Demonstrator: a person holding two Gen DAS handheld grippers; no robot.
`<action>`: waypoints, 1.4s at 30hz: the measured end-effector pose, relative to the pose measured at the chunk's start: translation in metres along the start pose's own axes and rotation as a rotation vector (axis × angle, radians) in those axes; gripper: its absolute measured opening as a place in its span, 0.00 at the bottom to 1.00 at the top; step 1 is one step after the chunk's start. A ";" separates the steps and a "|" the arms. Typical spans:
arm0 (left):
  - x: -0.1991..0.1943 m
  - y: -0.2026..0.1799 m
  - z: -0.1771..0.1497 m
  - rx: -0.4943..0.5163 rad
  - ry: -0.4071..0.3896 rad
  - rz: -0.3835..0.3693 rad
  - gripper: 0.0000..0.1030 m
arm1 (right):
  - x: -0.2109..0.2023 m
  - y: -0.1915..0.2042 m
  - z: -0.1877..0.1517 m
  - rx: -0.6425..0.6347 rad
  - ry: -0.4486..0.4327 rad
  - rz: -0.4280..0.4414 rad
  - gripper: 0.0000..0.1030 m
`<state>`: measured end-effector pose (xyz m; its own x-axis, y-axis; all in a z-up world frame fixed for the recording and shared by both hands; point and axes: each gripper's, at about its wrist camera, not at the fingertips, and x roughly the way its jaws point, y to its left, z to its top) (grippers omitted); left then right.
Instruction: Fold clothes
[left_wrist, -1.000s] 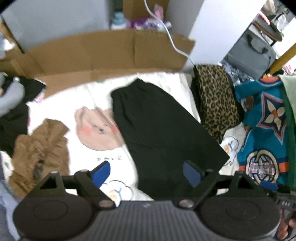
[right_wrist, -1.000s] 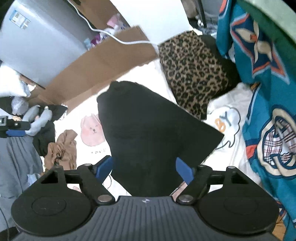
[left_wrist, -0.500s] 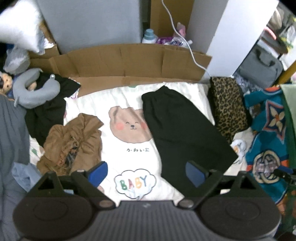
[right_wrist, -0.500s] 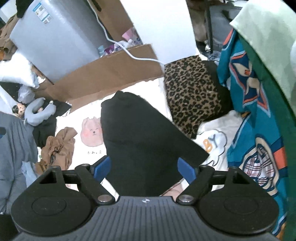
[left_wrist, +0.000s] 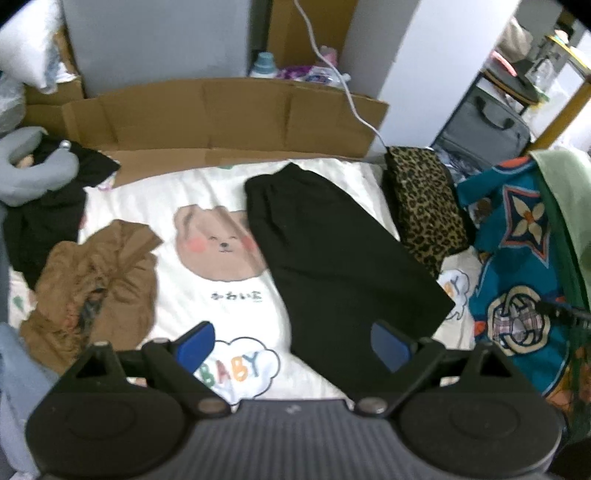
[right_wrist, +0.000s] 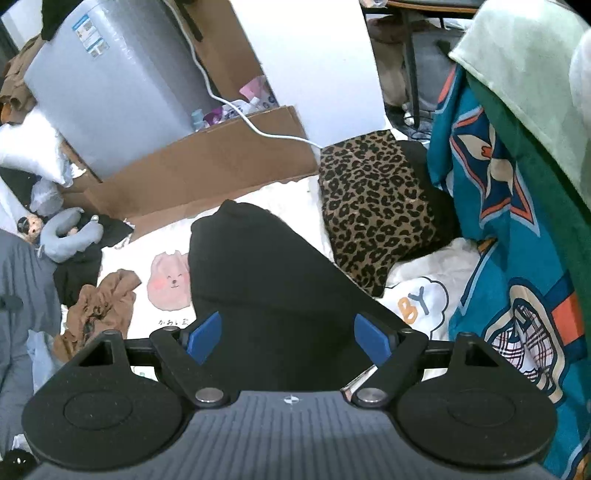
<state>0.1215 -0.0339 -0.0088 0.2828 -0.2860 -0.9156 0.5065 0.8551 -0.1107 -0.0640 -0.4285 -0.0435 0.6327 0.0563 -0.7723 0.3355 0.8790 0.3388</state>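
A: Black fabric, that is the piece to look at. The black garment (left_wrist: 332, 266) lies spread flat on the white blanket (left_wrist: 147, 199) with the bear print (left_wrist: 218, 243), its narrow end toward the cardboard sheet (left_wrist: 207, 110).

B: And what sits around the black garment?

A: Just past its far edge lies a folded leopard-print cloth (left_wrist: 424, 206), and beyond that a teal patterned blanket (left_wrist: 517, 266). On the other side of the black garment, past the bear print, a crumpled brown garment (left_wrist: 96, 280) lies in a heap. A second dark heap (left_wrist: 44, 210) and a grey neck pillow (left_wrist: 26, 170) sit farther out still from the black garment.

B: Where are the grippers?

A: The left hand-held gripper (left_wrist: 291, 345) hangs above the near edge of the black garment, its blue pads (left_wrist: 194, 345) spread wide with nothing between them. One pad is over the blanket, the other over the black cloth.

B: The right one?

A: The right hand-held gripper (right_wrist: 288, 338) is also wide apart and empty, both pads above the near part of the black garment (right_wrist: 266, 280). Whether either touches the cloth, I cannot tell.
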 end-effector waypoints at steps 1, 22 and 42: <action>0.005 -0.003 -0.006 0.013 -0.004 0.003 0.91 | 0.003 -0.003 0.000 0.009 -0.001 -0.005 0.81; 0.154 -0.018 -0.111 0.030 0.033 -0.124 0.73 | 0.088 -0.057 -0.062 -0.125 0.017 -0.085 0.75; 0.281 -0.024 -0.169 -0.137 0.148 -0.406 0.49 | 0.132 -0.073 -0.109 -0.126 0.193 -0.174 0.74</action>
<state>0.0511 -0.0621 -0.3288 -0.0408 -0.5534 -0.8319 0.4370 0.7389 -0.5129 -0.0813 -0.4336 -0.2287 0.4249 -0.0222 -0.9049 0.3305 0.9345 0.1322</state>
